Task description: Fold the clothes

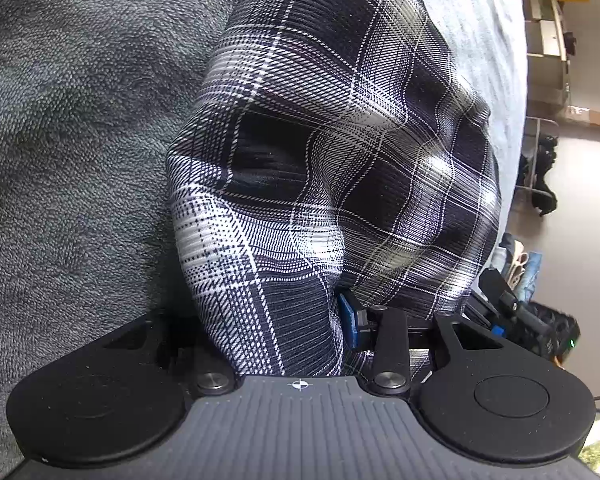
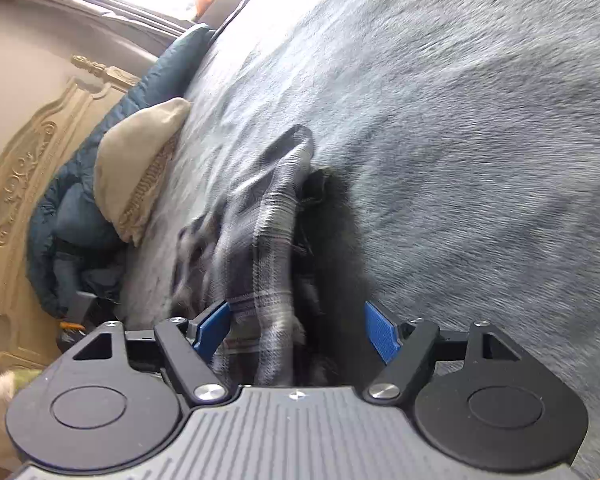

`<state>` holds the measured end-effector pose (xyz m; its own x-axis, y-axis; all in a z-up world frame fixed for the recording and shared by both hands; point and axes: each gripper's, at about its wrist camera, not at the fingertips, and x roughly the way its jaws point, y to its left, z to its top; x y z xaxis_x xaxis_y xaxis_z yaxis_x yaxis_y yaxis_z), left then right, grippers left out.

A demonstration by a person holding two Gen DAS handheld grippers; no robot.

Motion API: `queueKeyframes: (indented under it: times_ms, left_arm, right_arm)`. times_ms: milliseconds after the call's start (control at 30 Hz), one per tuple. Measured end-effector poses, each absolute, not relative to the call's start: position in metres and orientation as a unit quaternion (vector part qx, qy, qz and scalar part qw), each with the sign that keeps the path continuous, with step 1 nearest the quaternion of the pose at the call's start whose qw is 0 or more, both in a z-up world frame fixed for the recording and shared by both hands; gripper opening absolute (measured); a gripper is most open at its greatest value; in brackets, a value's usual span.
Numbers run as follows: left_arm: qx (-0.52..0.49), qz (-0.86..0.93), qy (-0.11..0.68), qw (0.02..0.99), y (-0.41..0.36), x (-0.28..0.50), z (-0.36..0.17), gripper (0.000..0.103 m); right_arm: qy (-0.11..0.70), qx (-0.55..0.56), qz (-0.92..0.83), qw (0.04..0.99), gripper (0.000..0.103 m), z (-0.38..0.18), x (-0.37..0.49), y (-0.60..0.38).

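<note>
While the left gripper (image 1: 340, 320) pinches the plaid garment (image 1: 332, 128), right gripper (image 2: 296, 332) fingers stand apart around cloth (blurred); close fully before lifting.

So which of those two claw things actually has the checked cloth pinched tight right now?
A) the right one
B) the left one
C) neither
B: the left gripper is closed on the plaid garment, while the right gripper has its blue pads spread wide with cloth lying loosely between them.
</note>
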<state>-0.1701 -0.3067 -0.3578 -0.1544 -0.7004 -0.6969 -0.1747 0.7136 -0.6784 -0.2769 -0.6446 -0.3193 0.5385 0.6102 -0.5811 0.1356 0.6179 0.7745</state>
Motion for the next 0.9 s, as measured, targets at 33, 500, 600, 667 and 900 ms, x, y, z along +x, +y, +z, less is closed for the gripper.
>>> queueKeyframes:
  times_ms: [33,500,600,667,900]
  left_arm:
    - [-0.305,-0.231,0.722,0.577,-0.305,-0.171,-0.358,0.039]
    - [-0.347,-0.284,0.673,0.588,-0.283,-0.186,-0.370,0.038]
    - [-0.349,-0.297,0.664,0.591,-0.274,-0.192,-0.369,0.036]
    - [-0.355,-0.300,0.661,0.589,-0.277,-0.190,-0.367,0.035]
    - [-0.370,-0.309,0.647,0.591,-0.272,-0.196,-0.366,0.028]
  right_arm:
    - [0.460,0.418,0.159,0.767,0.079,-0.323,-0.273,-0.643]
    - [0.489,0.424,0.255,0.719,0.097,-0.345,-0.198,-0.616]
    - [0.510,0.398,0.281,0.708,0.097,-0.340,-0.189,-0.599]
    - [0.522,0.422,0.281,0.686,0.085,-0.343,-0.186,-0.602]
    - [0.537,0.463,0.244,0.662,0.045,-0.352,-0.184,-0.606]
